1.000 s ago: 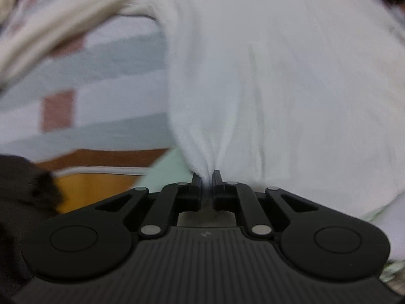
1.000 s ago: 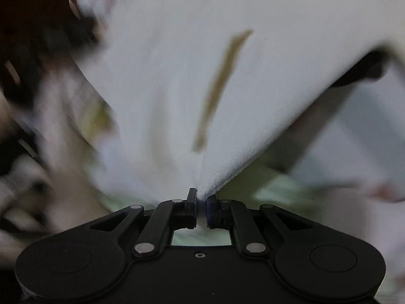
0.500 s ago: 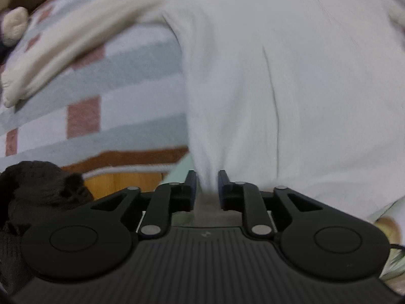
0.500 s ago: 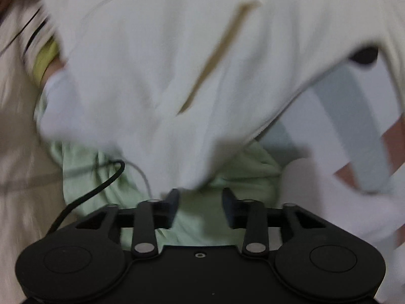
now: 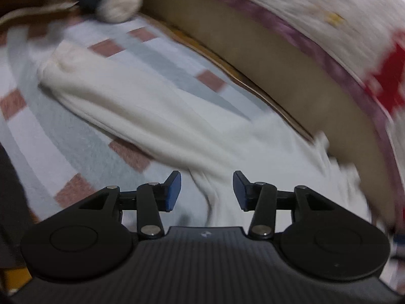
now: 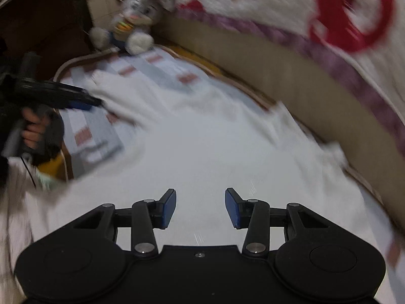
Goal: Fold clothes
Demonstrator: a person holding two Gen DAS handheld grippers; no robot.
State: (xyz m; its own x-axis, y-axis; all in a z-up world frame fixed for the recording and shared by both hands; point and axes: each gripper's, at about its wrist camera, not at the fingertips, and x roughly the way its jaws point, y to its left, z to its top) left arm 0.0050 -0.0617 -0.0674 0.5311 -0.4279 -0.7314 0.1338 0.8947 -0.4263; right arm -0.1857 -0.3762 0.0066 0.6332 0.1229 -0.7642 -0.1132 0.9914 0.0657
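Note:
A white long-sleeved garment lies spread flat on a striped blanket. In the left wrist view one sleeve stretches away to the upper left. My left gripper hovers over the cloth near the sleeve's base. Its jaws are opening, and its blue pads touch no fabric. My right gripper stands open above the garment's body, with nothing pinched. The right wrist view also shows the left gripper at the left edge, held by a hand.
A stuffed toy sits at the far corner of the blanket. A beige bed side runs along the right, with a red-and-white patterned cover on top. Everything is motion-blurred.
Both grippers let go of the white garment and spread their jaws. Both then lifted and drew back. The garment dropped from hanging to lying flat on the blanket.

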